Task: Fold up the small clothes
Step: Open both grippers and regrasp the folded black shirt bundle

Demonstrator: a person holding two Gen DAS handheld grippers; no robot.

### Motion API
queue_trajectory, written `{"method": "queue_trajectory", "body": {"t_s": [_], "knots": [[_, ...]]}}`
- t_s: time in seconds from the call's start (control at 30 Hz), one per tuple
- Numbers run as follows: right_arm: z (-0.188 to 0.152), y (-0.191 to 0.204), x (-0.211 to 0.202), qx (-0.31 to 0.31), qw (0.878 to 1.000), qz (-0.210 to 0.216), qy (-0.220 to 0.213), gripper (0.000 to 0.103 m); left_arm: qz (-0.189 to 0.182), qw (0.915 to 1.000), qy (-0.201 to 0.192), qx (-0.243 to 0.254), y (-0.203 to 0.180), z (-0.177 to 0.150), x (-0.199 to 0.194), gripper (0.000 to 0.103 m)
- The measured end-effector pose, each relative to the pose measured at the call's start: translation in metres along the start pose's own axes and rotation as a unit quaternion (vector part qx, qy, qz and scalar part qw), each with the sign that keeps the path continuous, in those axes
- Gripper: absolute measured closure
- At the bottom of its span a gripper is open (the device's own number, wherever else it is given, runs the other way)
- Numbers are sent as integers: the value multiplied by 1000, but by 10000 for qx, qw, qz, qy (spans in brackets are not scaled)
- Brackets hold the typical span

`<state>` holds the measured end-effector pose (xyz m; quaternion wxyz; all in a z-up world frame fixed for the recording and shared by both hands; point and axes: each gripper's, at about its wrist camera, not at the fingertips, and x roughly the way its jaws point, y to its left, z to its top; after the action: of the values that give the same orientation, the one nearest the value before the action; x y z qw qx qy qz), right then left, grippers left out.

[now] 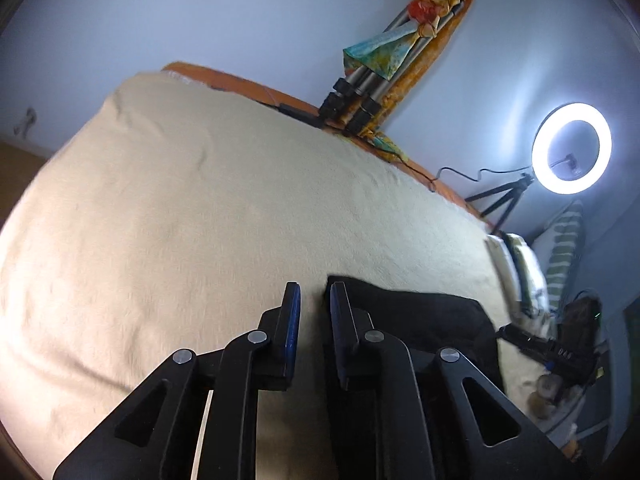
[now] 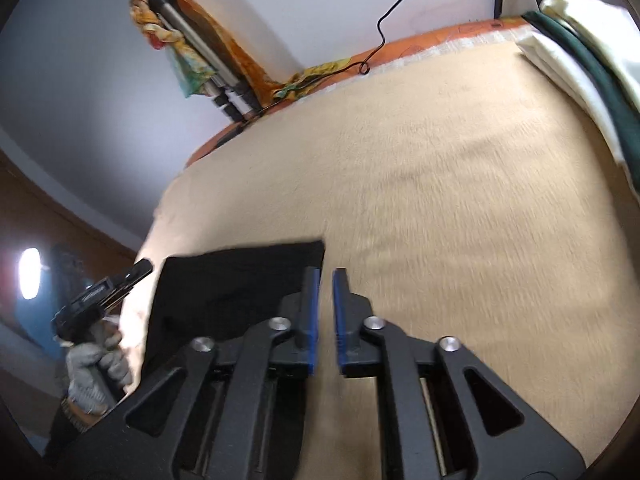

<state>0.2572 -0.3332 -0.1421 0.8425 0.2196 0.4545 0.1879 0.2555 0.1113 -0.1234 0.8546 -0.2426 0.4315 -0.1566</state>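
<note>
A black folded garment (image 1: 420, 320) lies flat on the beige blanket (image 1: 200, 220). My left gripper (image 1: 316, 292) hovers at the garment's left corner. Its jaws stand a narrow gap apart, and only blanket shows between them. Seen from the right wrist, the same garment (image 2: 232, 288) lies to the left of my right gripper (image 2: 326, 276), whose left finger (image 2: 310, 300) overlaps the cloth's right edge. A slim gap with bare blanket (image 2: 440, 200) separates these jaws too. Neither gripper holds anything.
A gloved hand (image 2: 96, 364) holds the left gripper at the bed's near edge. A tripod draped in colourful cloth (image 1: 400, 48) leans on the wall, and a ring light (image 1: 572, 148) glows. Folded white and green bedding (image 2: 580, 60) lies at the far right, with a cable (image 2: 380, 24) behind.
</note>
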Motion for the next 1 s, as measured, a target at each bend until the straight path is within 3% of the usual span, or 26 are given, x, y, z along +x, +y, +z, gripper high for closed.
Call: {"method": "queue_trajectory", "body": {"t_s": [0.03,0.07,0.17,0.33,0.53,0.8,0.93,0.97,1.0], "knots": [[-10,-2,-6,3,10000,36,-5,49,-83,9999,82,-94,2,-3,-3,88],[-17,-4,-9,-7,10000,77,-24,43,-167,9994,208,-206,6,-8,-7,84],[-42,-7,-14,-9,9996,238,166,43,-346,9977,469,-352,11,-24,-13,74],[-60,-18,-12,283,9977,568,220,43,-646,9929,769,-644,13,-37,-16,74],[-57,-28,0,681,9937,883,137,43,-865,9870,1045,-864,10,-40,5,74],[-46,-25,27,918,9887,1171,164,60,-938,9874,1034,-752,-11,-34,29,73],[-40,-16,42,858,9896,1119,284,75,-755,9920,897,-459,-23,-31,32,74],[-39,-13,44,821,9905,1059,302,82,-651,9937,853,-328,-27,-31,32,76],[-38,-12,46,772,9916,995,311,86,-514,9953,799,-185,-32,-32,32,91]]}}
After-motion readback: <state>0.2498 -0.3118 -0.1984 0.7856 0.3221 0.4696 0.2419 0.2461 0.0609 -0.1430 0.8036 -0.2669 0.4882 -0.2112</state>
